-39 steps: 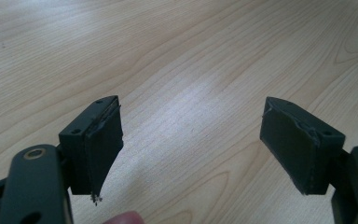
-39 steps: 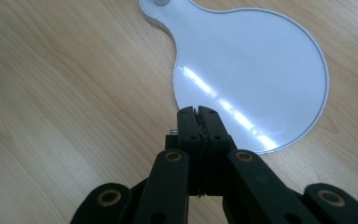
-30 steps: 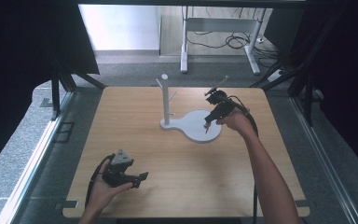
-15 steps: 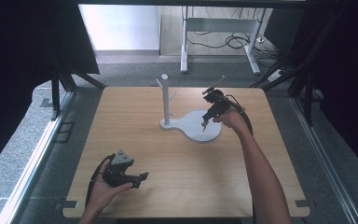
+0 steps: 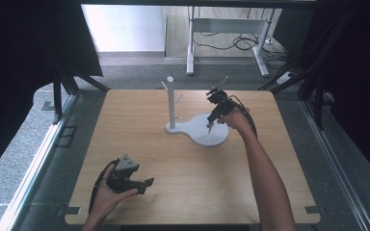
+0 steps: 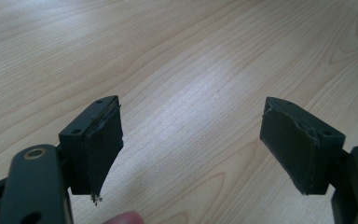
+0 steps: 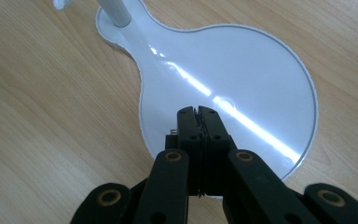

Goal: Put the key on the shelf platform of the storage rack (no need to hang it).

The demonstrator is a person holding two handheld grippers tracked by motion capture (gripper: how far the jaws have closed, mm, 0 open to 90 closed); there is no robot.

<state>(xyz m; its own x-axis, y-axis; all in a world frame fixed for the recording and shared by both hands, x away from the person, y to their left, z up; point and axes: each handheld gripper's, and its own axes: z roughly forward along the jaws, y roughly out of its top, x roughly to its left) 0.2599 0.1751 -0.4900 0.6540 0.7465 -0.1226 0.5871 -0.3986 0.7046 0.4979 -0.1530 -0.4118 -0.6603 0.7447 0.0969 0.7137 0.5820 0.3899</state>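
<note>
My right claw (image 7: pixel 196 112) hangs pressed together over the white stand's bare round base (image 7: pixel 261 60); my left claw (image 5: pixel 144 184), spread apart, grips nothing above the wooden tabletop (image 5: pixel 125 115).

One wooden counter (image 5: pixel 183 192), one white peg stand (image 5: pixel 207 132) on it, and two handheld grippers: left gripper (image 5: pixel 142 184), right gripper (image 5: pixel 210 126).
</note>
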